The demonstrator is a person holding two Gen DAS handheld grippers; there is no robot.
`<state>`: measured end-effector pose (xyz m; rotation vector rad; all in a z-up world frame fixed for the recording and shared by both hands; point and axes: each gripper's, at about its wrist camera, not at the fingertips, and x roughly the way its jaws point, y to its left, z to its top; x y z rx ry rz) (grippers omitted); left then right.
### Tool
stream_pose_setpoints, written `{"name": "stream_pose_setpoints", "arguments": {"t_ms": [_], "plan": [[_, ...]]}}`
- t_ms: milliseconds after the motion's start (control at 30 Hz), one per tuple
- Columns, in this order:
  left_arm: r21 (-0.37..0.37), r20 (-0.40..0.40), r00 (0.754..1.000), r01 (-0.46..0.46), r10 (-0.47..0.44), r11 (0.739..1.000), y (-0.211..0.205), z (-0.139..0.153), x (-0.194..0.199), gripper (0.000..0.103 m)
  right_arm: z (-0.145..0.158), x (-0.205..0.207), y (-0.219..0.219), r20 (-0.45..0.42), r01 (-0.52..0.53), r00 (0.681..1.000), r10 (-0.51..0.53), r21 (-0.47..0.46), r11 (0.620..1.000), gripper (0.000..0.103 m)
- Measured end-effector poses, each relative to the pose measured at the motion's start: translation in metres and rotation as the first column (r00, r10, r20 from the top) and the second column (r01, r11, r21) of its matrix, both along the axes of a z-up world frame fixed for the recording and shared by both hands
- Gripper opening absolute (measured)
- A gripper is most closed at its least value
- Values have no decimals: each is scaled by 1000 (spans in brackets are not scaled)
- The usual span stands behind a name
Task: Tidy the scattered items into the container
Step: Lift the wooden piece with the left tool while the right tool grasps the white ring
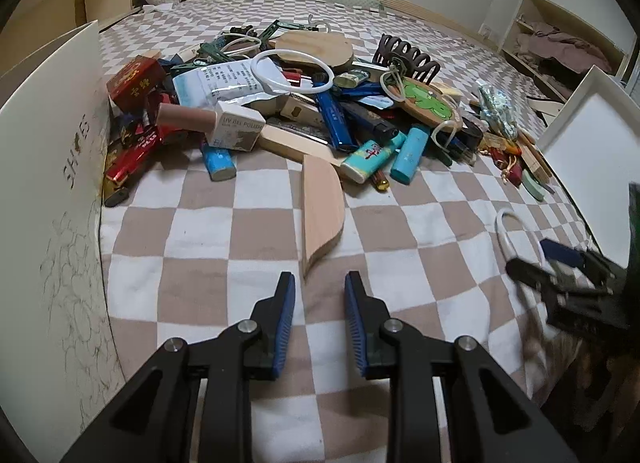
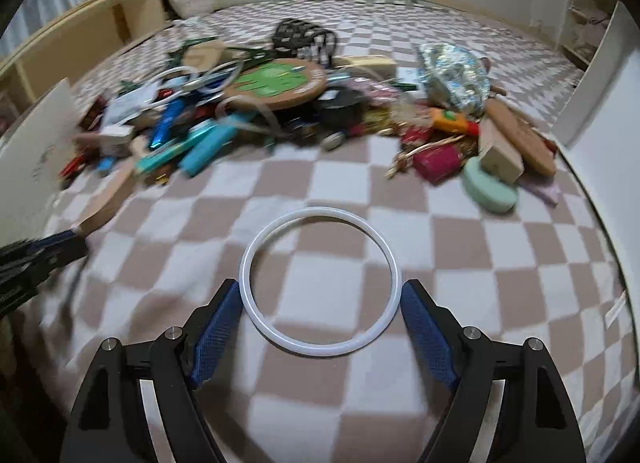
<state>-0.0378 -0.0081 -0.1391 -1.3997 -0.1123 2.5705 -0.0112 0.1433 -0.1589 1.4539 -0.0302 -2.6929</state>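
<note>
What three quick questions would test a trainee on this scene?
1. True or false: the right gripper is shut on the thin white plastic ring.
2. What lies just ahead of the left gripper? A: curved pale wooden piece; B: red box; C: green sponge.
3. Fill in: the beige-and-white bedcover has a ___ pattern.
Key: 1 true; 2 A; 3 checked.

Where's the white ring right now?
Right wrist view: the white ring sits between the right gripper jaws, above the checkered blanket, short of the pile.
</note>
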Motion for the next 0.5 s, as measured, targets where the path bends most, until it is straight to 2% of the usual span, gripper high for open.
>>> {"name": "stream_pose_setpoints", "arguments": {"t_ms": [100,133,167,233,367,500], "plan": [[13,4,1000,-18,18,1000,-4,-1,-3,27,-1,13,-11,-20,-28,999,29,32,999,86],[25,6,1000,-21,20,999,-6,-1,-5,33,-1,14,-13,-25,-29,999,30,35,999,91],[34,1,1000,-25,25,999,-7,0,-7,44,-1,13,-14,-25,-30,999,30,31,999,95],[28,-22,999,-35,36,999,-8,3,-10,53,-2,9,-15,-22,-26,999,26,29,999,96],[0,-56,997,-59,59,998,-10,3,-24,53,-5,-1,-13,-23,0,1000,1,31,1000,96],[55,-58,997,-49,52,997,-6,3,-39,53,-7,-10,-12,-23,20,1000,-20,23,1000,96]]}}
